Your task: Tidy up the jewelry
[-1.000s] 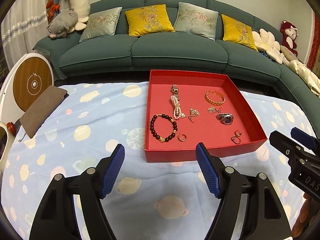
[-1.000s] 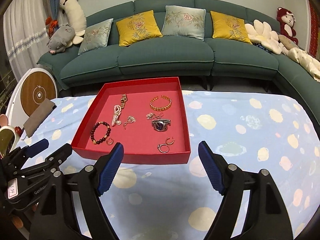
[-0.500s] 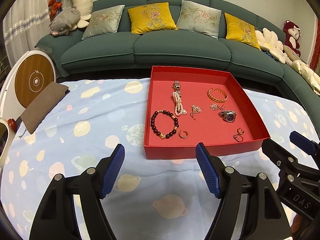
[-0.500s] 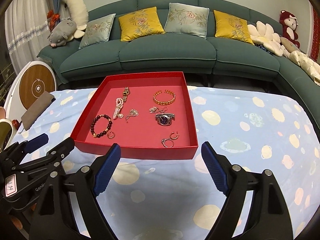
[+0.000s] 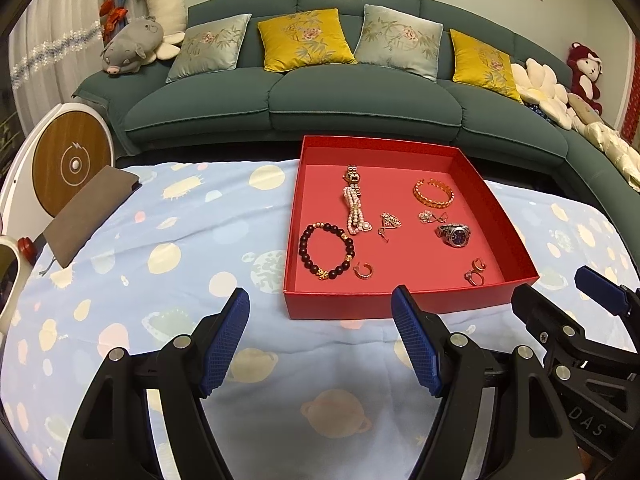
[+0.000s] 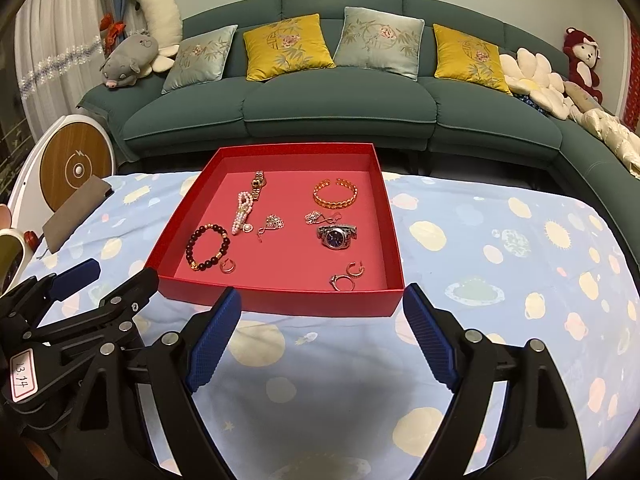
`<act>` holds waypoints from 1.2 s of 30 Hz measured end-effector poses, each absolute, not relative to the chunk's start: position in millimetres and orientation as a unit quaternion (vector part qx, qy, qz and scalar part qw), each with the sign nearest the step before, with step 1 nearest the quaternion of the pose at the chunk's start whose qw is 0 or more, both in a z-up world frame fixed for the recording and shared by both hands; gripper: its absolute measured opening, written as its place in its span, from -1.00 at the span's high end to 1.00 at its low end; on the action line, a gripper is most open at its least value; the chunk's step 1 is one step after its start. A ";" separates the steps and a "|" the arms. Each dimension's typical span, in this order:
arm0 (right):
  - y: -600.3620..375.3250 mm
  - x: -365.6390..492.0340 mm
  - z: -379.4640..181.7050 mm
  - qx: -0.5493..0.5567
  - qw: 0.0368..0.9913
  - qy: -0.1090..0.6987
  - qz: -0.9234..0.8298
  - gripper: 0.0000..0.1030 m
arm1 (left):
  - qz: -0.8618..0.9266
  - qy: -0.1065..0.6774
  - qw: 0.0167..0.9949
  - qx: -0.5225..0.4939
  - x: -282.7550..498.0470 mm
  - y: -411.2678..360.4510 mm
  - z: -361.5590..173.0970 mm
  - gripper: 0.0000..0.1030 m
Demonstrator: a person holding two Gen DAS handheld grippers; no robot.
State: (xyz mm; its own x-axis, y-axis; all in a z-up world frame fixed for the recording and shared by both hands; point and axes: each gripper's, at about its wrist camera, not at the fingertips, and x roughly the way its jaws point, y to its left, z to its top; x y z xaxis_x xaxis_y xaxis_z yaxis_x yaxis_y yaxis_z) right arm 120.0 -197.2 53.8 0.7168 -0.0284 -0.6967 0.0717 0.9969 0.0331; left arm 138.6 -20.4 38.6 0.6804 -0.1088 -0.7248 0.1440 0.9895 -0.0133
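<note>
Basically only change: both cameras drifted slightly, jewelry unmoved. Left gripper (image 5: 320,300) and right gripper (image 6: 322,298) wide apart, holding nothing, hovering before red tray (image 6: 280,300) on desk. Bracelets, watch (image 6: 337,236), rings all inside tray; sorted or not, unclear.

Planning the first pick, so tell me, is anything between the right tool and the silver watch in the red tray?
Only the tray's near wall. The right tool hovers open just short of it, and the silver watch lies beyond on the tray floor, with two small rings between wall and watch.
</note>
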 end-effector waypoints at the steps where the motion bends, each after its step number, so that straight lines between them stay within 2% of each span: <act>1: -197.2 120.0 53.8 0.028 0.926 0.375 -0.027 -0.56 | -0.069 0.394 0.916 0.023 138.6 -20.3 38.5 -0.37; 36: -194.3 119.4 52.9 0.025 0.927 0.374 -0.030 -0.56 | -0.052 0.388 0.920 0.027 135.2 -19.0 40.4 -0.37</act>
State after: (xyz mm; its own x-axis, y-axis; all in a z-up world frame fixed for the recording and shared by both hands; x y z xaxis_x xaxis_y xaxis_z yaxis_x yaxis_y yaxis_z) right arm 119.4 -194.3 52.9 0.7181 -0.0368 -0.6950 0.0741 0.9970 0.0238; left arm 135.2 -19.0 40.4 0.6934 -0.0754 -0.7166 0.1171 0.9931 0.0088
